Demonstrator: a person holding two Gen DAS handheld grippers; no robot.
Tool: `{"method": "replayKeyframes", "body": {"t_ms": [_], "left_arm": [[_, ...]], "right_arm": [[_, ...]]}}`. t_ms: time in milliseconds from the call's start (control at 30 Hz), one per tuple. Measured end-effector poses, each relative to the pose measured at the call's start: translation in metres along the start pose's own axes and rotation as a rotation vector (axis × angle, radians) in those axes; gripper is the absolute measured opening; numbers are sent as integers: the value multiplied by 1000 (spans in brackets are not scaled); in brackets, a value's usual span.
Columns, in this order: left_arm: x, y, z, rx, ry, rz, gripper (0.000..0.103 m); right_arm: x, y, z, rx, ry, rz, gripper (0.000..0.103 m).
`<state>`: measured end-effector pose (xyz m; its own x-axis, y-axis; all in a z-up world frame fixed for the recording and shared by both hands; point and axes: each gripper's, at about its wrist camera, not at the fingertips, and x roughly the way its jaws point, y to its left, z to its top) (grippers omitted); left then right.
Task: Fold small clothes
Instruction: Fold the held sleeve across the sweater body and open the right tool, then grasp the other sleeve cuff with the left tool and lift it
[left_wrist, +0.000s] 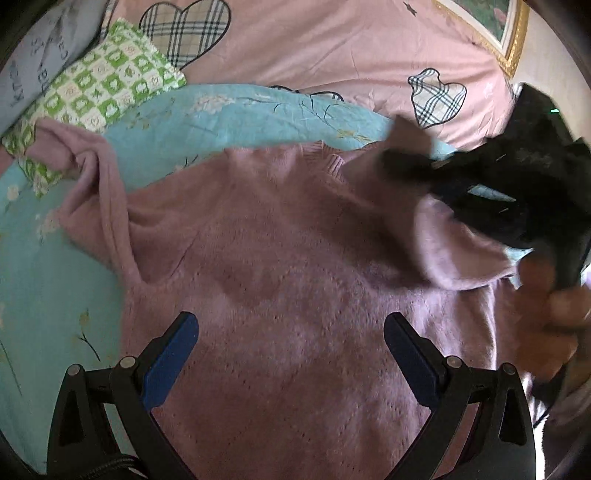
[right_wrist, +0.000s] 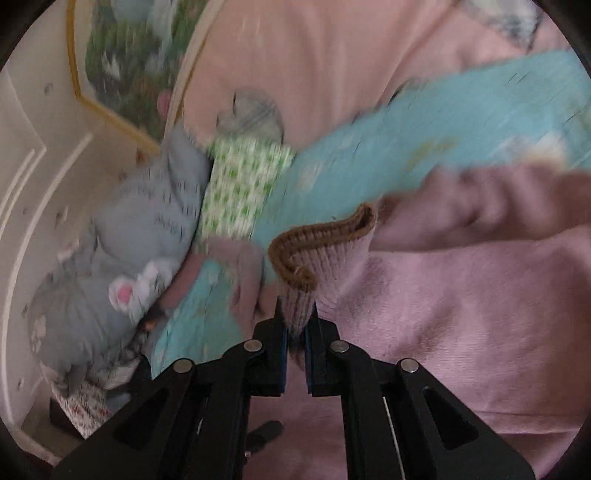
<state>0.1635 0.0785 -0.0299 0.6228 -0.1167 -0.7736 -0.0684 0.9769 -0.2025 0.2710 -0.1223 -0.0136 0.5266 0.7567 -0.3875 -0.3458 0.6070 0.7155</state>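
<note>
The pink sweater (left_wrist: 295, 258) lies flat on the teal quilt (left_wrist: 55, 258), neckline toward the quilt's far edge. The right gripper (right_wrist: 297, 325) pinches its brown-trimmed cuff (right_wrist: 321, 236); the left gripper (left_wrist: 291, 350) hangs spread above the body.

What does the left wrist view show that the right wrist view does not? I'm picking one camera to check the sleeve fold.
Only the left wrist view: the open left hand-held gripper over the body of the mauve knitted sweater, and the person's hand carrying the right hand-held gripper.

Only the right wrist view: the brown-trimmed ribbed sleeve cuff pinched in the right hand-held gripper, and a grey plush toy.

Both: the sweater, the turquoise floral quilt, the green-and-white patterned cloth, the pink bedding and the gold-framed picture.
</note>
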Motion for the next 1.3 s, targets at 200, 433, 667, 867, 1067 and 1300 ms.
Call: {"method": "replayKeyframes", "body": {"t_ms": [200,433,667,867,1067,1300], "left_arm": [[25,12,5,-67,70,-58,101],[64,19,29,-166,124,-130,99],[59,1,53,-144,44,-168,6],[22,48,42,-197,-58,-63,5],[30,55,27,-192,-27,-83,5],[34,57,19,-179,-5,-67,5]], "right_arm": [[35,2,-29,70,151,8,37],[-49,-17,-38,118,-60,-34,53],[-135,-44,-57,195,-255,-166,53],[-191,-79,-52,243,-363,-347,53],[-192,-120,-27,291,-340,-471,53],[-138,-164,4,316,-155,-559,57]]}}
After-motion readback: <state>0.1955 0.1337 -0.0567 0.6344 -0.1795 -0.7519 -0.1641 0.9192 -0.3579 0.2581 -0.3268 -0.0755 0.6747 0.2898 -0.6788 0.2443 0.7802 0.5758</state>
